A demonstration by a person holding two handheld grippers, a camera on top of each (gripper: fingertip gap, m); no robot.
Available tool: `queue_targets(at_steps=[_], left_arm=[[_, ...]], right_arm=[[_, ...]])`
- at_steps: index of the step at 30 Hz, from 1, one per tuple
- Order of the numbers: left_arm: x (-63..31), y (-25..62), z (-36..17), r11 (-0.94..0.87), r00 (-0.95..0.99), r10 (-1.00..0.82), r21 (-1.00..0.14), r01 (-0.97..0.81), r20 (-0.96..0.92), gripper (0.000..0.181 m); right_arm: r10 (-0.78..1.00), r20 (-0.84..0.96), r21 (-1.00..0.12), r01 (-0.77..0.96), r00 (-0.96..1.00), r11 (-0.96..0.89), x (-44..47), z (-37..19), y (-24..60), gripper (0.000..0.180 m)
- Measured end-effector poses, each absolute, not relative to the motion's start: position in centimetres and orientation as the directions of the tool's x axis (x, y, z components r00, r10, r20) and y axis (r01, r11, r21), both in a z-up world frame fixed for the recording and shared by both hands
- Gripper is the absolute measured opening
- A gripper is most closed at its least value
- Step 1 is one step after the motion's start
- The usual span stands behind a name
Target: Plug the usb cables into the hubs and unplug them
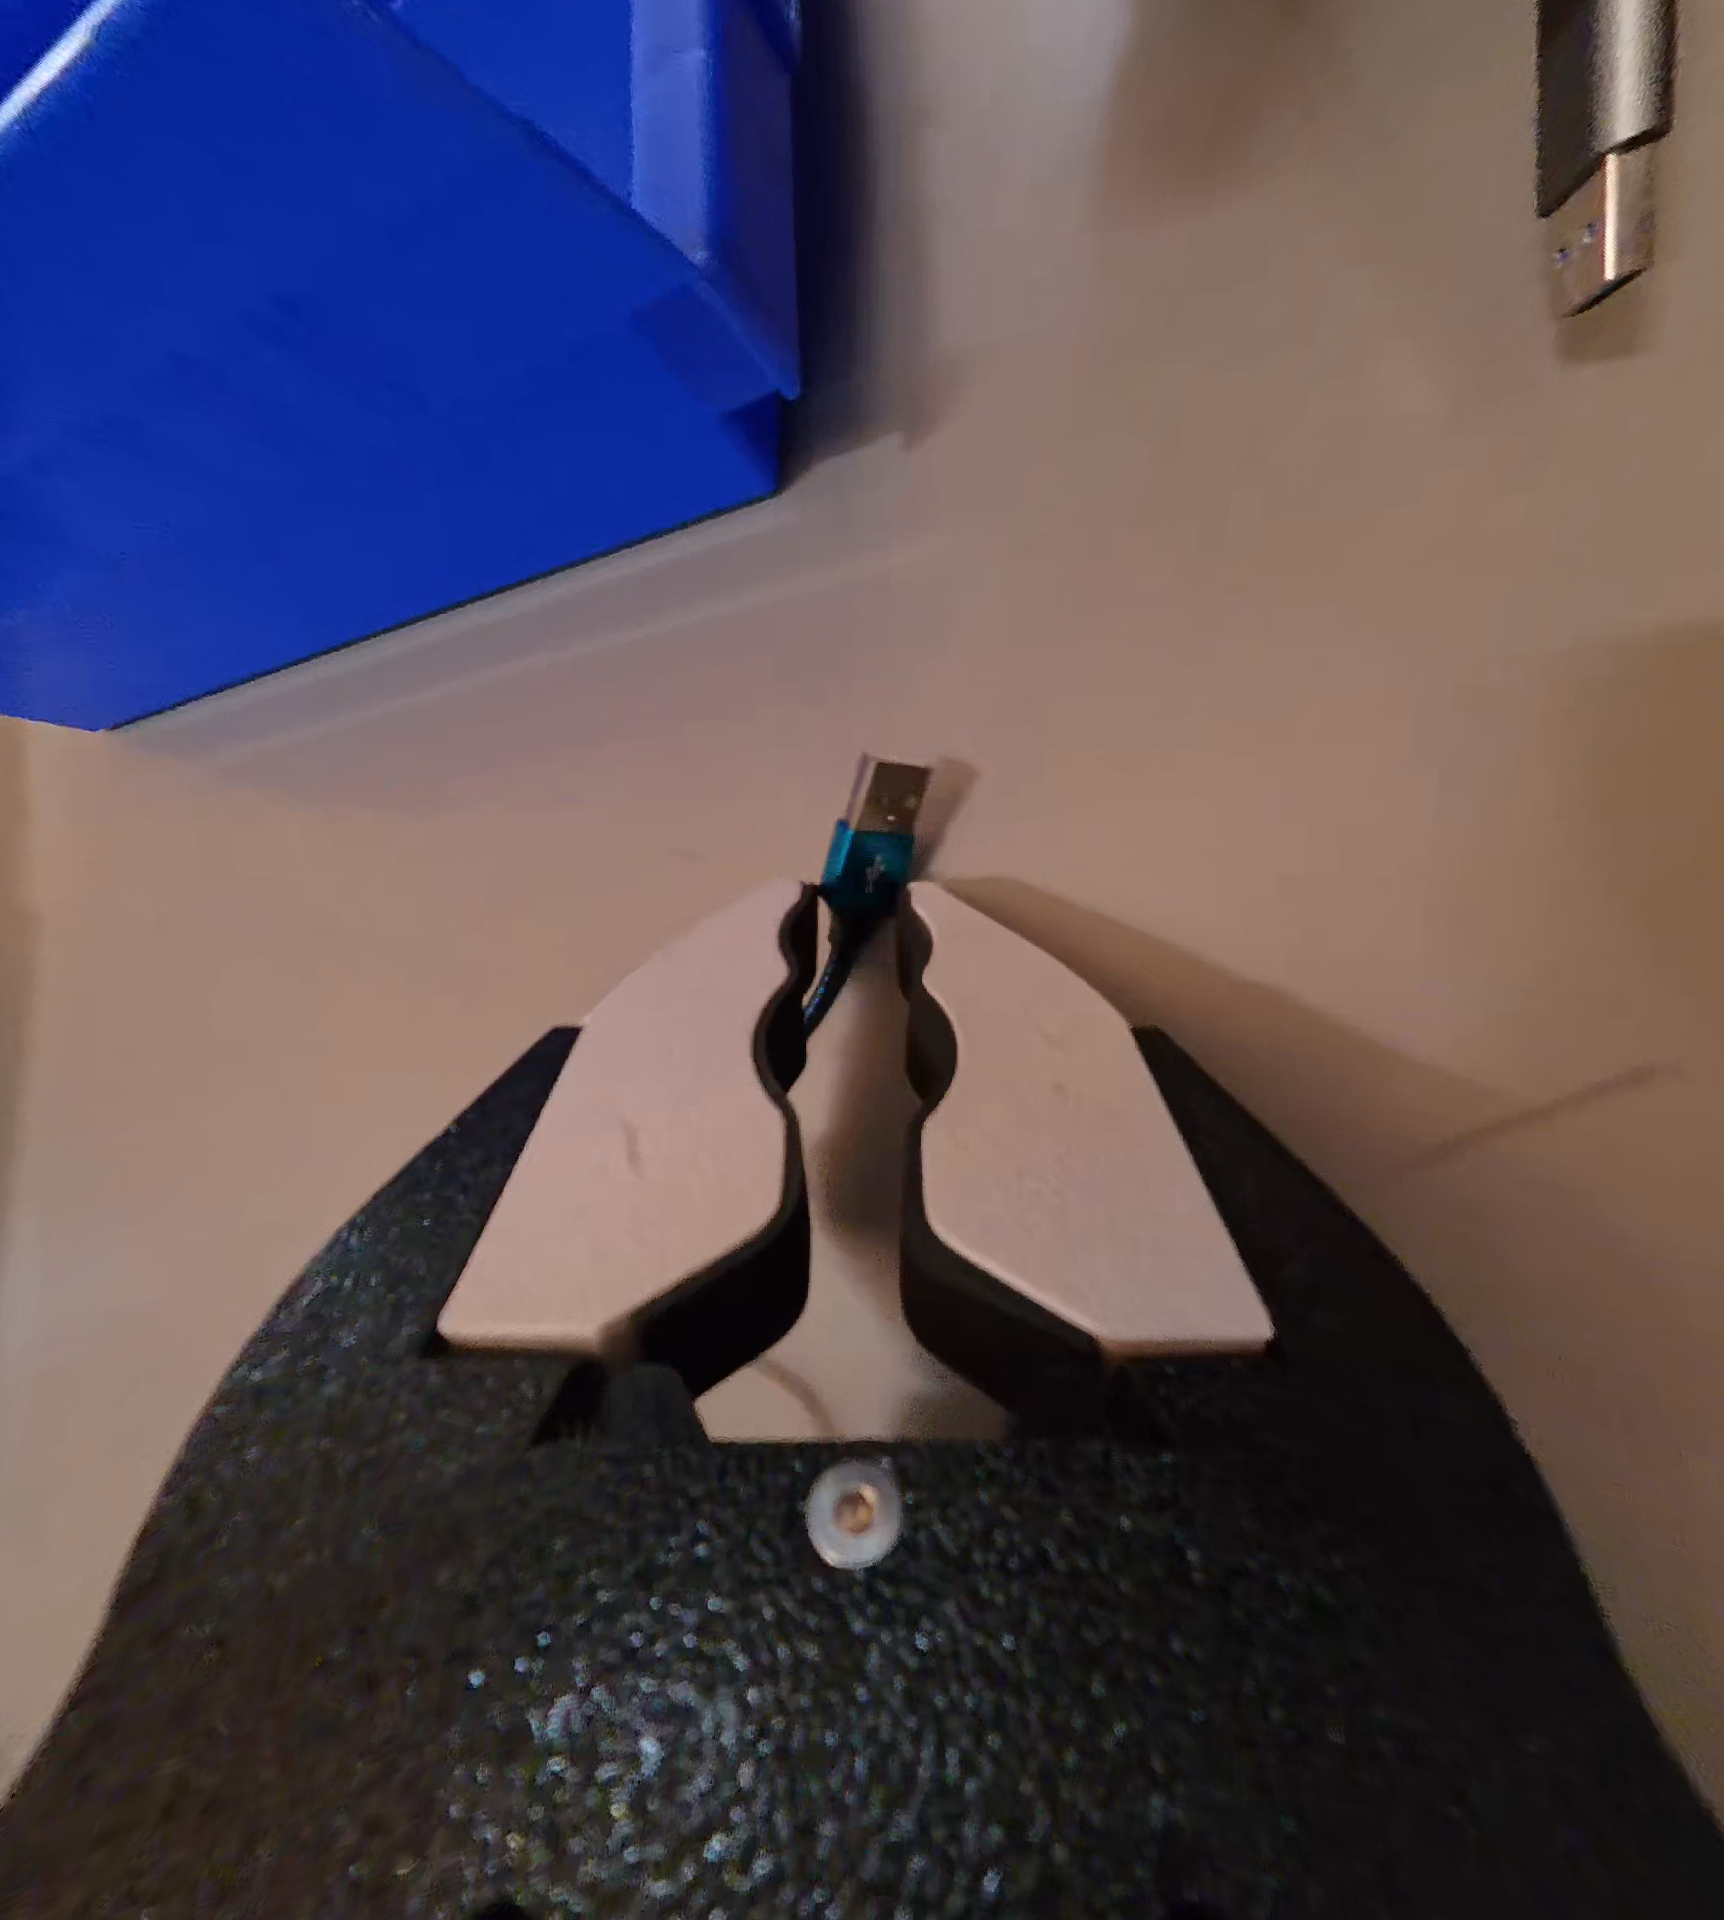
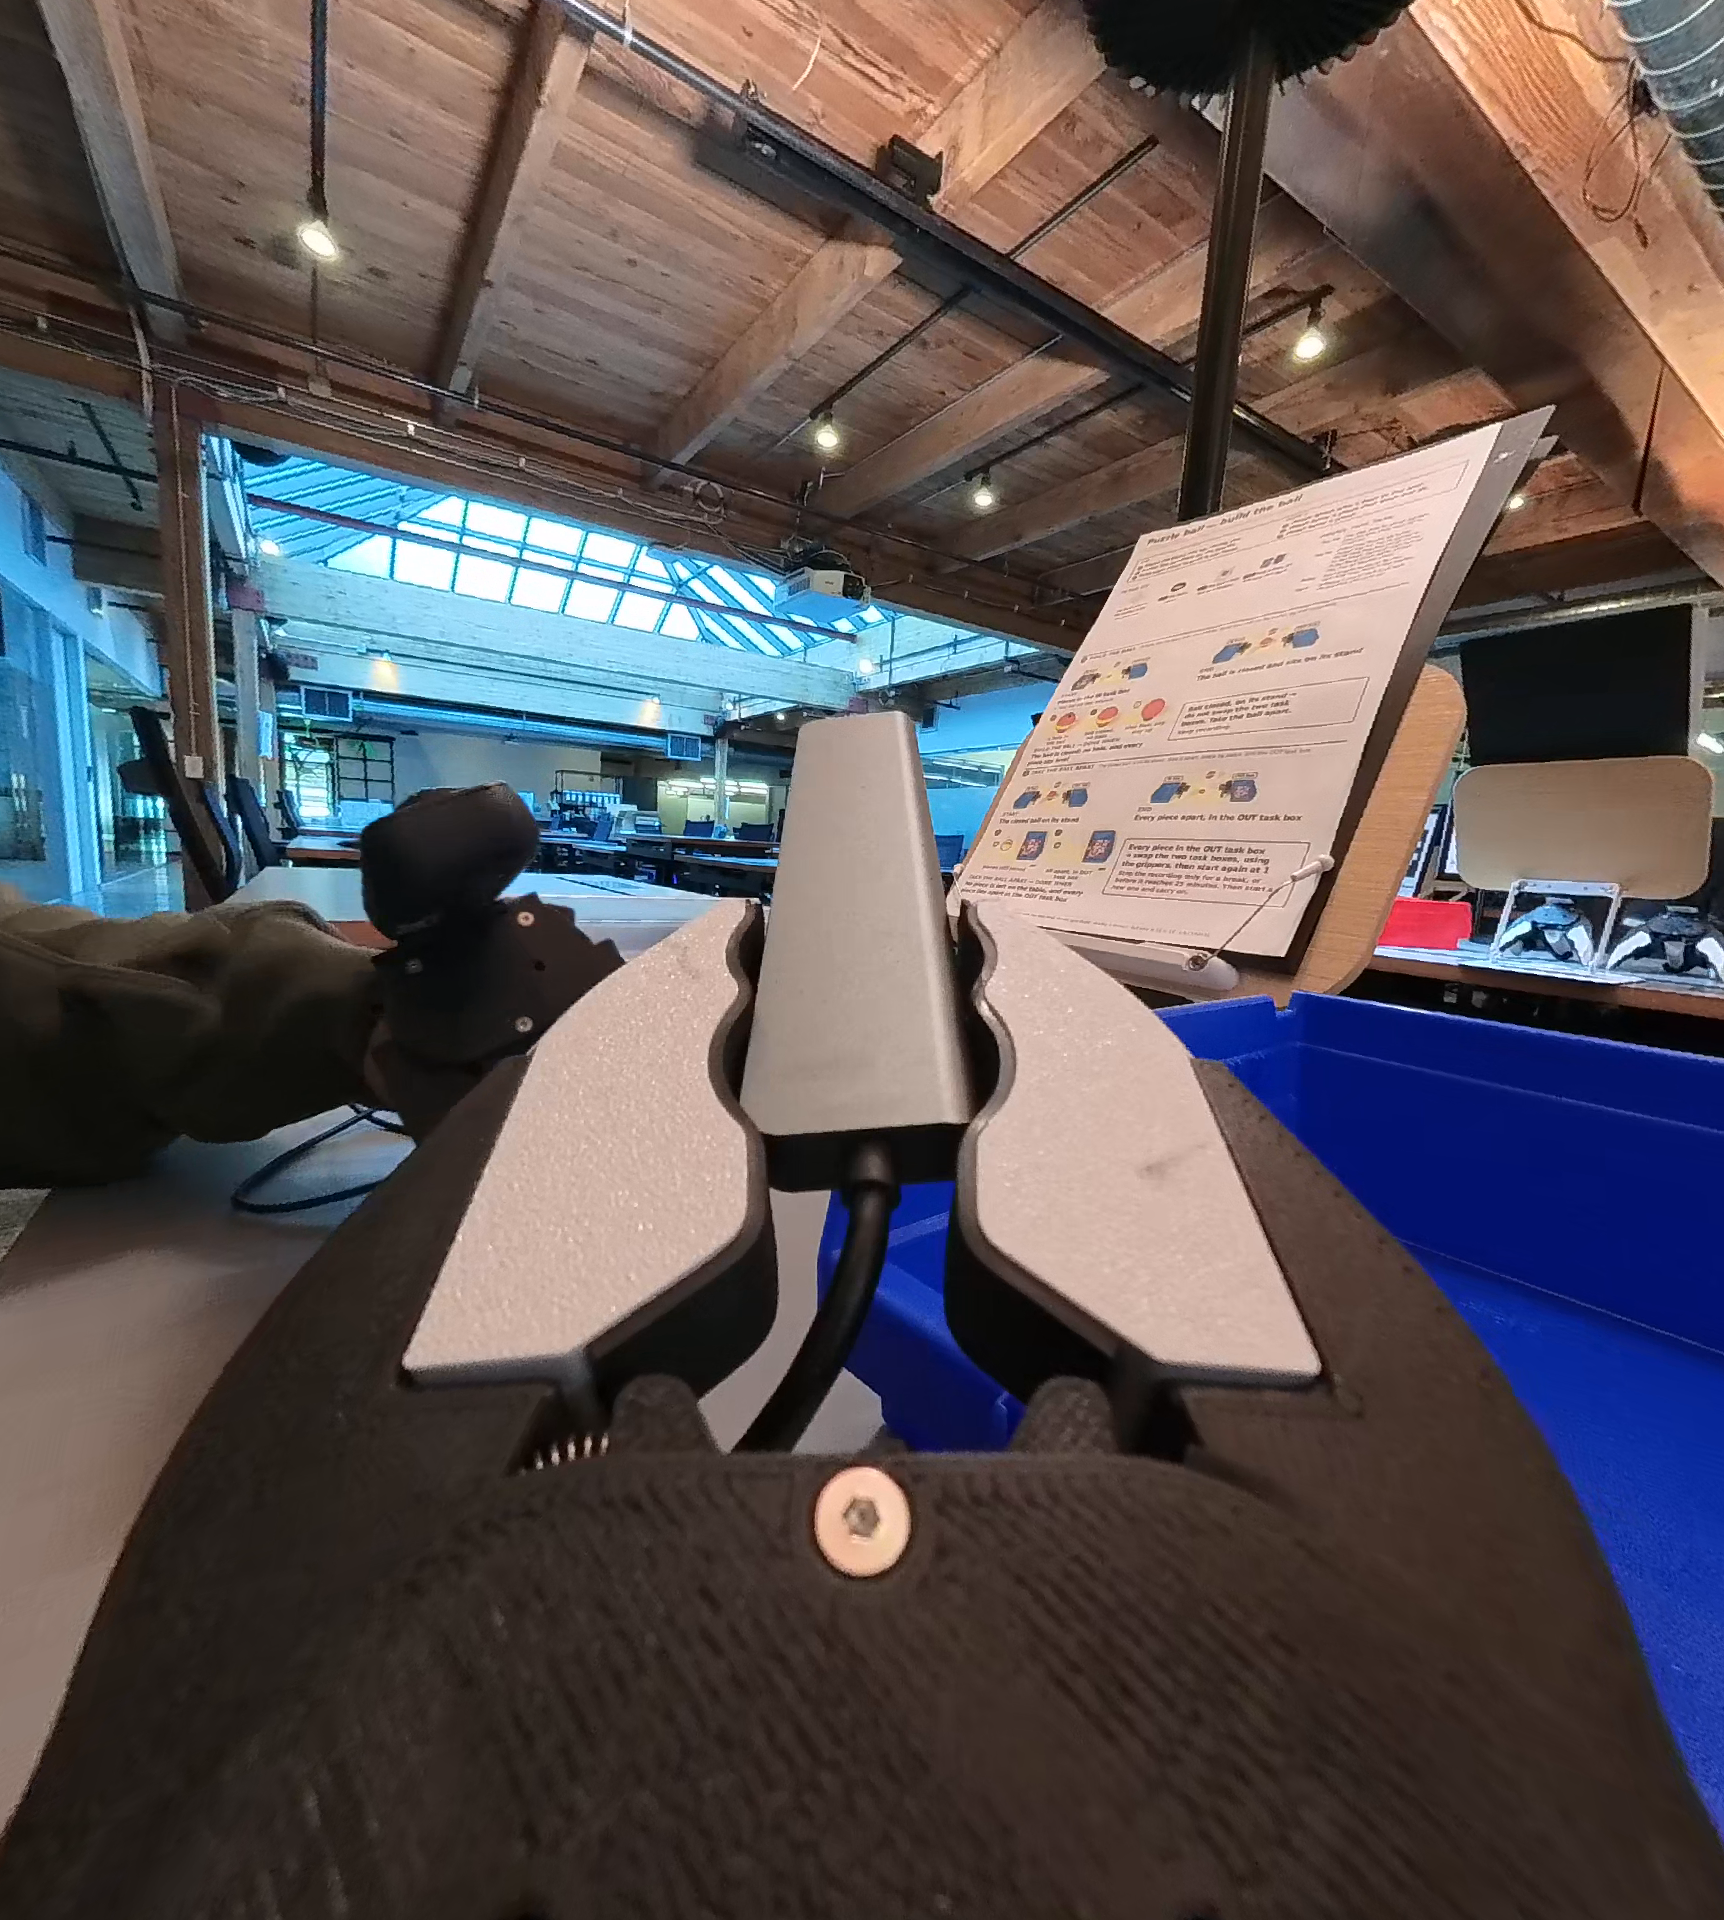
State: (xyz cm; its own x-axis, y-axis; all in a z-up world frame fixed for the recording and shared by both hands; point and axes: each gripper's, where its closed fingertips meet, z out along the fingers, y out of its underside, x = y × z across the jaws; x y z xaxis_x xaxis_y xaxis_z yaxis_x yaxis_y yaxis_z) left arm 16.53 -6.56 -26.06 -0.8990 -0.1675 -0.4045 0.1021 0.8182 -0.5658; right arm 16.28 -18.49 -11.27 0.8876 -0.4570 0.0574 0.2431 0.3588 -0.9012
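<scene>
In the left wrist view my left gripper [image 1: 863, 899] is shut on a USB cable plug [image 1: 873, 842] with a teal shell. Its metal tip points forward over the beige table [image 1: 1253, 623]. A grey hub's end [image 1: 1601, 156] hangs in at the top right, apart from the plug. In the right wrist view my right gripper [image 2: 860, 920] is shut on the grey USB hub [image 2: 853, 810] and holds it upright above the table. The hub's black cable [image 2: 837, 1299] runs down between the fingers. The left gripper's black body [image 2: 468, 966] and a sleeve [image 2: 110, 1018] show at the left.
A blue bin [image 1: 318, 364] stands at the upper left of the left wrist view and fills the right side of the right wrist view [image 2: 1564, 1195]. An instruction sheet on a wooden stand [image 2: 1242, 727] stands behind it. A black cable loop [image 2: 307, 1164] lies on the table. One gripper's finger ends stand about 20 centimeters off the other's.
</scene>
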Motion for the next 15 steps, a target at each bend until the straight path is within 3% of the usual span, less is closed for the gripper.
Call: queue_targets(at_steps=[8, 15], left_arm=[[16.70, -7.10, -26.21, 0.787, -0.940, -0.154, -0.612, 0.071, -0.306, 0.012], [16.78, -7.32, -26.48, 0.733, -0.975, -0.220, -0.665, -0.146, -0.028, 0.014]], right_arm=[[-0.455, 0.056, -0.902, 0.241, 0.889, 0.359, 16.28, -11.27, -18.46, 0.036], [-0.457, 0.056, -0.901, 0.243, 0.888, 0.361, 16.27, -11.24, -18.51, 0.036]])
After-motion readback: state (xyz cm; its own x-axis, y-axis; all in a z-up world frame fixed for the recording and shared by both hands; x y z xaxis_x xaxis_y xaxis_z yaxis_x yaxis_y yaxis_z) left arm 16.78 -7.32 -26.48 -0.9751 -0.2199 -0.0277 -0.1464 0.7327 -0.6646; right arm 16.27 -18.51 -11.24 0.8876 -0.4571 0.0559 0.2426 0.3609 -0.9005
